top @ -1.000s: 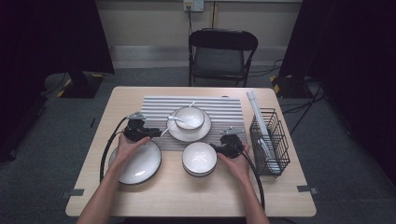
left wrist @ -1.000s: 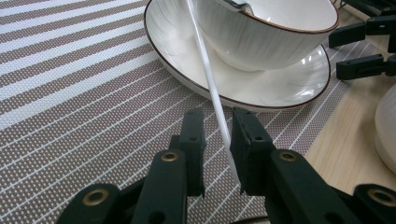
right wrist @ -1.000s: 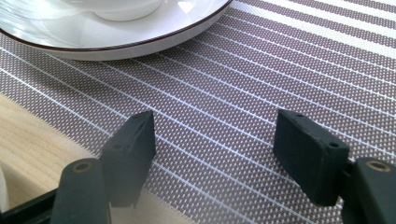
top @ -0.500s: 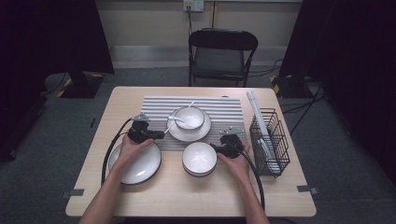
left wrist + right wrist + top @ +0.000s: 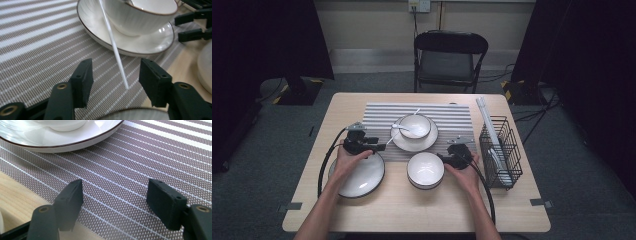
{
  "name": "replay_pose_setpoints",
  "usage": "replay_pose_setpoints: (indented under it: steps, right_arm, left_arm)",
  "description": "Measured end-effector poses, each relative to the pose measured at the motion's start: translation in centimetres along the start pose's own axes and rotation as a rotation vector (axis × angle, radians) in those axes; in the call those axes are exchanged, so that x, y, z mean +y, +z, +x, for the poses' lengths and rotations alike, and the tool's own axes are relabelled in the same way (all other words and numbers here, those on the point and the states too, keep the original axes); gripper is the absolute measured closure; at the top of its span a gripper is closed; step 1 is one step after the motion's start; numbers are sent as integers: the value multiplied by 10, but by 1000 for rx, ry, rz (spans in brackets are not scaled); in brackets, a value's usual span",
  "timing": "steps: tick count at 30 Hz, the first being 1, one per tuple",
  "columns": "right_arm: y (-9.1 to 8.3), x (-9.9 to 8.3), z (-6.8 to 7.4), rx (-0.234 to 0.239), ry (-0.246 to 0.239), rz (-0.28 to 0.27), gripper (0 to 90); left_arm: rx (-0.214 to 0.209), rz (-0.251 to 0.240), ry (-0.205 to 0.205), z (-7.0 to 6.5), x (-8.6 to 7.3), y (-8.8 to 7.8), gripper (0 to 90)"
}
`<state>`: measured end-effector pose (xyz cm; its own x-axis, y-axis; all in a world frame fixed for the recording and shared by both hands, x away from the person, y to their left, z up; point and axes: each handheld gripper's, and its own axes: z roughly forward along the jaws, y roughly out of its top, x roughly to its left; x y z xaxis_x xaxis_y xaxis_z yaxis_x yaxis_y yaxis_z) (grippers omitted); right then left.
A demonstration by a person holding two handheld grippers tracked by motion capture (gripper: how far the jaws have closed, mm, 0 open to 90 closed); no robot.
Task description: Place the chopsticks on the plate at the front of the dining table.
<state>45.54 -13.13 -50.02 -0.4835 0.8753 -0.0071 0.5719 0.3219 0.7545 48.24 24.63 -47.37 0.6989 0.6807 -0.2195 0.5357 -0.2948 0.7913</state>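
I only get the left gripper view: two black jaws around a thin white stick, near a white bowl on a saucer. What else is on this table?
Observer: In the high view, a black wire rack stands at the table's right edge, with white pieces in it.
Operator: Is there a second gripper?
Observer: Yes. The right hand-held gripper sits beside a second white ceramic bowl, its jaws open.
Operator: What's the curved rim at the bottom of my picture?
Observer: A large round white plate with a dark rim, at the table's near left. The jaws of your left hand-held gripper have just been opening. The thin white stick lies between them, ungripped.
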Motion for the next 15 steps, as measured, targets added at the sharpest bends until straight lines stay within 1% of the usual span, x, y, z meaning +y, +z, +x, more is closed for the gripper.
replay_pose_setpoints:
  steps: [2,3,4,5,7,9,10,12,13,14,15]
  right_arm:
    - [0,0,1,1,14,0,283]
    - [0,0,1,0,11,2,286]
    - [0,1,0,0,6,5,292]
    - [0,2,0,4,12,9,295]
    - [-1,4,-1,12,21,17,304]
    - [-3,8,-1,12,22,10,313]
    - [-5,10,-1,10,12,6,316]
    - [-9,14,-1,0,9,-23,341]
    - [-11,17,-1,1,19,-35,344]
    - [-12,18,-2,-1,19,-41,344]
    - [-14,22,-2,1,21,-35,344]
  left_arm:
    - [-13,10,-6,1,-1,-2,410]
    - [-11,7,-2,-1,0,-3,394]
    - [-7,3,3,-2,1,-5,381]
    - [-2,-3,7,-4,2,-6,371]
    - [-14,-27,6,-6,4,-9,343]
    - [-8,-25,3,-7,5,-9,341]
    - [-9,-21,9,-7,5,-9,332]
    - [2,-15,13,-8,5,-10,319]
    - [8,-15,9,-8,5,-10,304]
    - [8,-15,9,-8,5,-10,277]
    - [20,-11,-2,-7,5,-12,251]
